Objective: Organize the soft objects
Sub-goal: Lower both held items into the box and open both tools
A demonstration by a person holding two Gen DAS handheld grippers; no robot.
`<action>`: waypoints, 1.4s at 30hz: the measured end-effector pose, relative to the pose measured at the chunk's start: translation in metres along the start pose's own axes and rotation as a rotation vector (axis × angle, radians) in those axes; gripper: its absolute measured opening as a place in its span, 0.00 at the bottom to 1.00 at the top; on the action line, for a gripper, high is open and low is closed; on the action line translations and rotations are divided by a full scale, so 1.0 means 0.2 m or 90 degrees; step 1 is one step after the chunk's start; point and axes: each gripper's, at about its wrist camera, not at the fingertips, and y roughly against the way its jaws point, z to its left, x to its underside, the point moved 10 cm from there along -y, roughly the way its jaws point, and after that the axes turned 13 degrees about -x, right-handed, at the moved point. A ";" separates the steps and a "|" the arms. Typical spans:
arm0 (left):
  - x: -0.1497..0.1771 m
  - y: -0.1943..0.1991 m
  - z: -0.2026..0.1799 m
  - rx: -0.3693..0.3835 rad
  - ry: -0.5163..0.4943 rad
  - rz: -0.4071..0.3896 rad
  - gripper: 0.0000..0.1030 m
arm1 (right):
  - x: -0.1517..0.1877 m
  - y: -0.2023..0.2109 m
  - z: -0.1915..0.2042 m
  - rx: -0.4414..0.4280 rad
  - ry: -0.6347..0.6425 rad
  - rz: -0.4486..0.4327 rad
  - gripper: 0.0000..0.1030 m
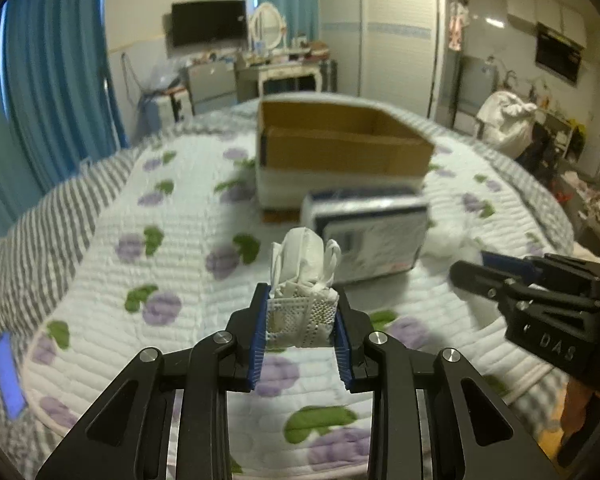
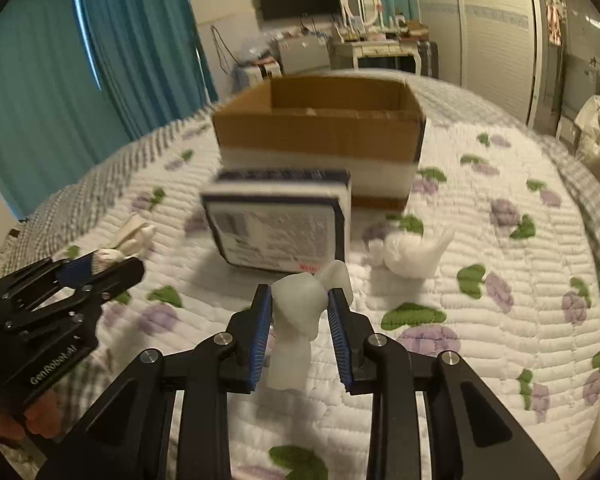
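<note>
The left gripper (image 1: 302, 322) has its blue ribbed pads closed on a white bundle (image 1: 305, 280), perforated mesh at the bottom and crumpled smooth cloth on top, held above the quilt. The right gripper (image 2: 298, 320) clamps a soft white roll (image 2: 298, 312), smooth and rounded, with one end hanging down between the fingers.

A third white knotted piece (image 2: 410, 254) lies on the bed, just right of a flat white and dark blue package (image 2: 278, 224). This package stands between both grippers and an open cardboard box (image 2: 320, 128), brown above and white below.

The bed has a white quilted cover (image 1: 180, 264) with purple flowers and green leaves. Behind are teal curtains (image 2: 140, 40), a dark screen (image 1: 209, 22) and a white dressing table (image 1: 290, 70).
</note>
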 end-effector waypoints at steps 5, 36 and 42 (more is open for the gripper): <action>-0.17 0.10 -0.05 0.007 -0.017 -0.045 0.28 | -0.16 0.14 0.05 -0.015 0.017 -0.042 0.28; -0.92 -0.90 -0.25 -0.016 -0.077 -0.053 0.31 | -1.09 -0.61 -0.67 -0.007 -0.012 -0.046 0.31; -0.94 -0.83 -0.20 -0.042 -0.050 -0.063 0.75 | -1.11 -0.52 -0.70 0.014 -0.021 -0.064 0.59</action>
